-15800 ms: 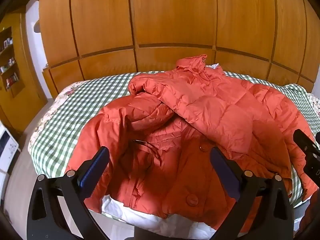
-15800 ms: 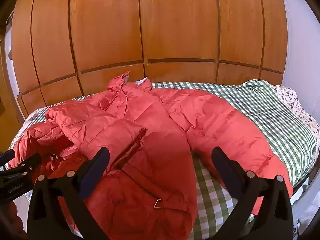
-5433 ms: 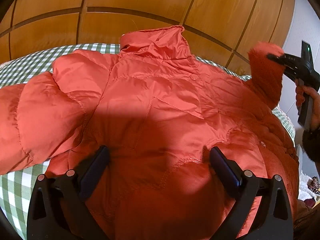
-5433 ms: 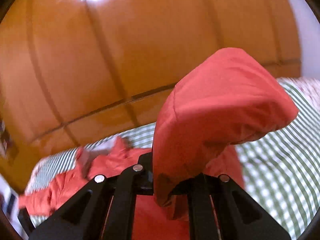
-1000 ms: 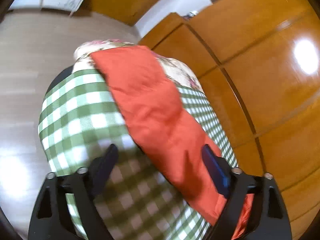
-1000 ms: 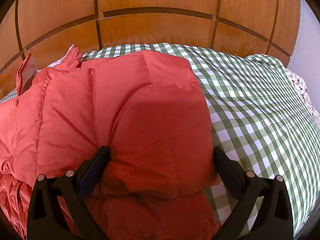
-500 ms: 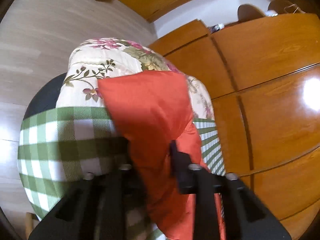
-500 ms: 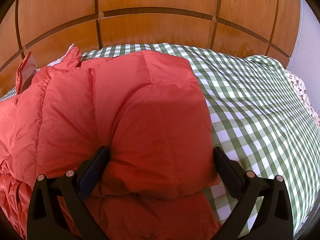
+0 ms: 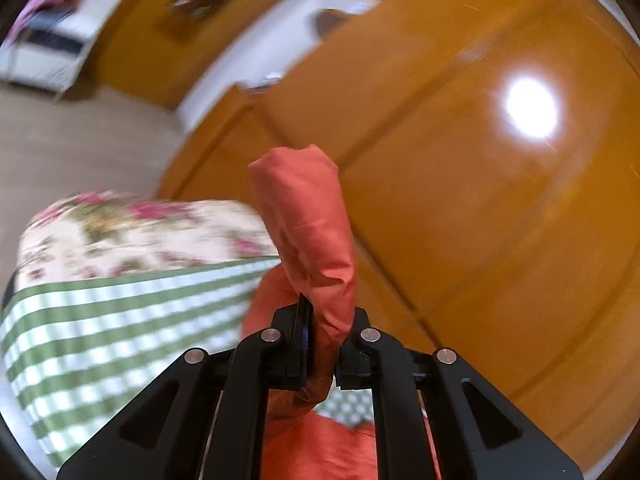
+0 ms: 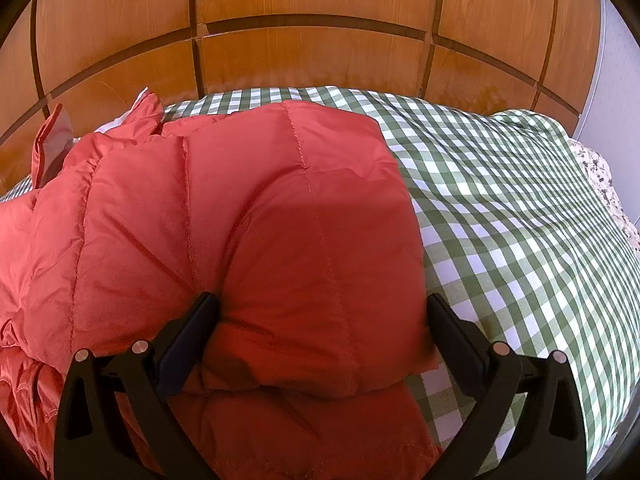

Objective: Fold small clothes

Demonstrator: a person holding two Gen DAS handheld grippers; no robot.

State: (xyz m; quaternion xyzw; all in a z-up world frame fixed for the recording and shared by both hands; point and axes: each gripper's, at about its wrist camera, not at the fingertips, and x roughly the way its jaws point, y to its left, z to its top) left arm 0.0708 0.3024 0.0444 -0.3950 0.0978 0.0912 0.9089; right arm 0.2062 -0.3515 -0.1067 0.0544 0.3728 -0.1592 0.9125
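The left tongs point(image 9: 320, 344) are pinching a jacket point(image 10: 248, 240) sleeve point(image 9: 308, 224), while the right tongs point(image 10: 320, 324) are gaping wide around the folded jacket on the bed point(image 10: 520, 208).

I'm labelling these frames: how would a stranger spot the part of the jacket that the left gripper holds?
Find the bed with the green-and-white checked cover before the wooden wardrobe. The orange-red padded jacket lies there. Its sleeve, pinched in the left gripper, alone stands up off the bed.

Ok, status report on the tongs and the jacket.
Left tongs shut on jacket sleeve, lifted. Right tongs open, astride folded jacket. Nothing in the way.
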